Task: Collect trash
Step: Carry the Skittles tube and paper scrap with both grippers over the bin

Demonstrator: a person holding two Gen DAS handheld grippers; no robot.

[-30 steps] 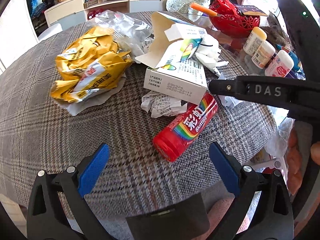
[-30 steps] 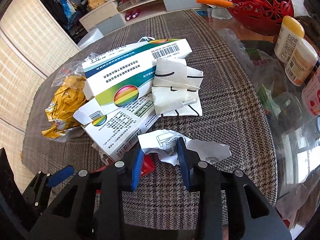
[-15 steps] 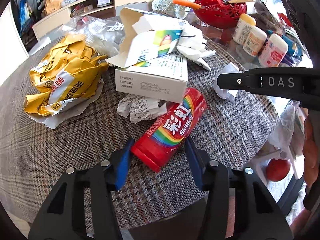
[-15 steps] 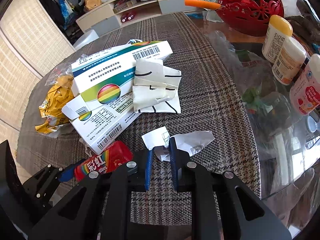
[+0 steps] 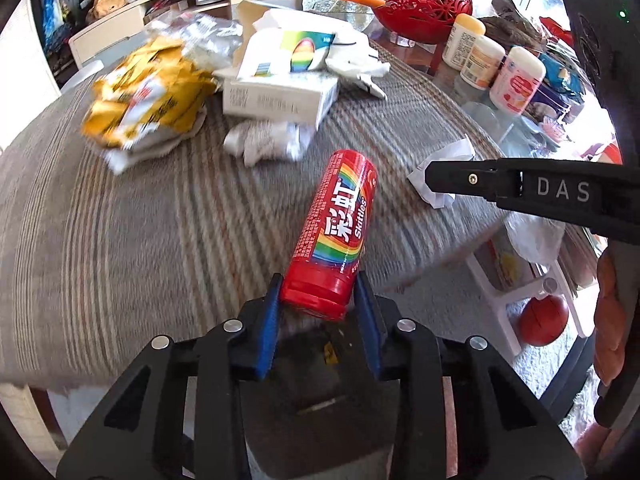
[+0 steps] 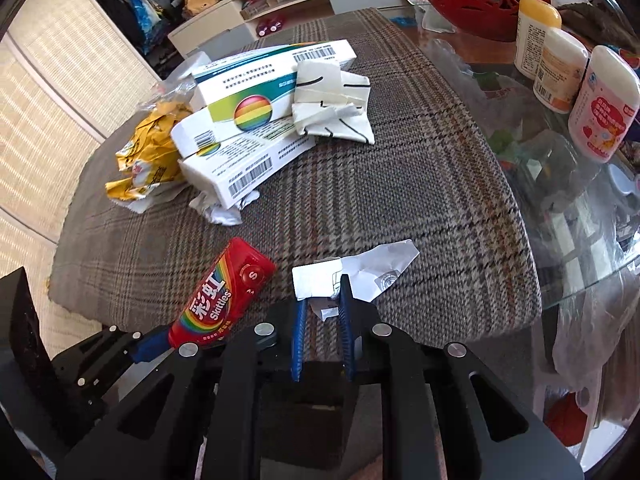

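Observation:
A red Skittles tube [image 5: 340, 216] sticks out from my left gripper [image 5: 317, 282]. The blue pads press on its capped end and the jaws are closing on it. It hangs tilted over the near edge of the plaid tablecloth [image 6: 420, 184]. The right wrist view shows the same tube [image 6: 220, 296] at the lower left. My right gripper [image 6: 322, 300] is shut on a crumpled white paper scrap [image 6: 372, 268], whose far part lies on the cloth. In the left wrist view that scrap [image 5: 444, 156] shows behind the right gripper's black finger.
Further back on the cloth lie a crumpled yellow wrapper [image 5: 144, 96], two stacked white boxes [image 6: 248, 128], a balled receipt [image 5: 268, 142] and folded white paper [image 6: 332, 100]. Three bottles [image 6: 600, 108] and a red basket [image 5: 420, 16] stand on the glass table at the right.
My left gripper closed from wide open onto the red tube and drew it back toward the near table edge. The right gripper closed on the paper scrap and pulled back too.

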